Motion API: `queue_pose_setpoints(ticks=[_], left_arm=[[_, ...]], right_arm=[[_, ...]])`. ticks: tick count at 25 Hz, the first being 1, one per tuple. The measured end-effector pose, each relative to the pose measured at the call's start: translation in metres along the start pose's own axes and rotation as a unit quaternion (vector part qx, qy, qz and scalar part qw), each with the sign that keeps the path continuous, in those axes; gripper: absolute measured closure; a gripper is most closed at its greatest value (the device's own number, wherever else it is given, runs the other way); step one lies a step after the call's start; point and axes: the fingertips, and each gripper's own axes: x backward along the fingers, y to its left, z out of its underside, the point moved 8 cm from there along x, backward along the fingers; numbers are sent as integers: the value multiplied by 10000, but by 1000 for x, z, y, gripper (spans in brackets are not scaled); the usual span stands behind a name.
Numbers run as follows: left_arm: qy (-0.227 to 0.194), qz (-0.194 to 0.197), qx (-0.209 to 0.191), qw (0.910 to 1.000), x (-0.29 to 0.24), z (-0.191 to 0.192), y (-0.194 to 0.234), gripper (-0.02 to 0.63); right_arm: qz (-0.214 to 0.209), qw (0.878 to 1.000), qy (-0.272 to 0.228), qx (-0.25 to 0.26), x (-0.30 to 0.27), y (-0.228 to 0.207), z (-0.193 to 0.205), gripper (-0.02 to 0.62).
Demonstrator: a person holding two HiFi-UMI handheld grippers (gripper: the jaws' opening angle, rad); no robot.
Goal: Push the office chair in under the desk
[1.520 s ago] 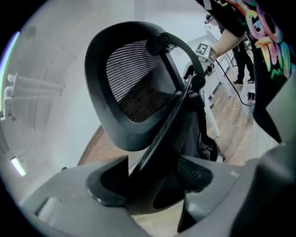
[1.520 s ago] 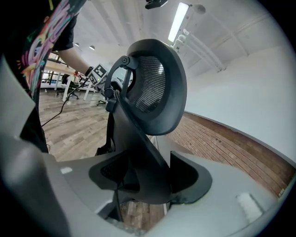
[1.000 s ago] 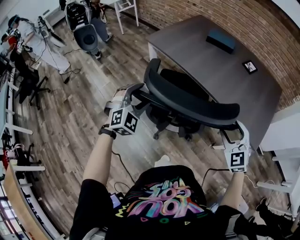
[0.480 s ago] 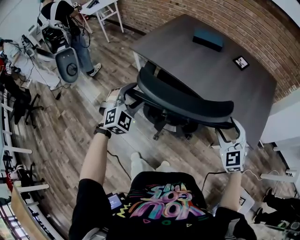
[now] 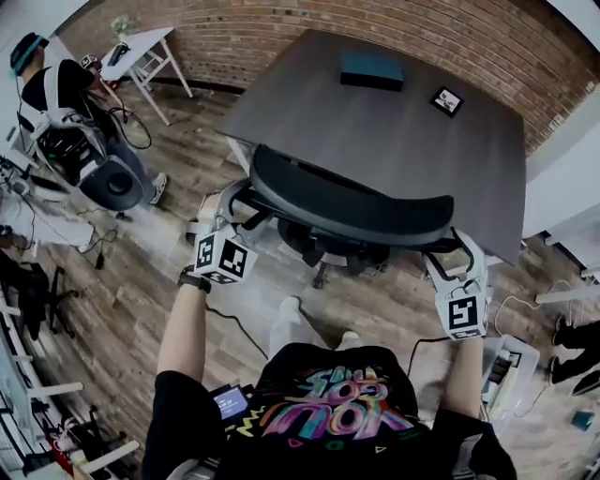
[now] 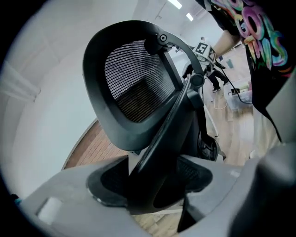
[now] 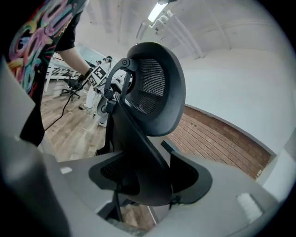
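Black office chair [image 5: 352, 202] | mesh back, curved top | at grey desk [image 5: 394, 122] edge

Room's got an industrial office feel: a red brick wall [image 5: 281, 37] runs along the far side, and there's a grey-brown wood plank floor [image 5: 141, 272] everywhere else. The dark grey desk [image 5: 375, 131] sits close to the brick. Up in the left corner there's a small white table [image 5: 142, 42] on skinny legs. Further down the left edge you get a black chair [image 5: 39, 298] and some white racks [image 5: 37, 389] (can't make out what's on them). Loose cables [image 5: 98, 246] trail over the boards. Above the brick it's plain white wall [image 7: 231, 83], with bright strip lights [image 6: 175, 3] on the ceiling.
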Motion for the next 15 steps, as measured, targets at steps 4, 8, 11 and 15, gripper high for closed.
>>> queue_pose_setpoints(ticks=[4,8,11,15], left_arm=[[-323,198,-181,9991,-24,13,22,295],[-631,362,-373,9967,-47,25,45,298],[-837,469,-472,9943,-63,31,58,299],[-1003,537,-557,9919,-79,34,69,299]], right_arm=[[248,9992,266,-156,-14,4,-10,308],[495,9974,435,-296,-27,7,-20,307],[652,9957,532,-393,-34,9,-27,307],[787,9941,608,-442,-45,6,-28,304]])
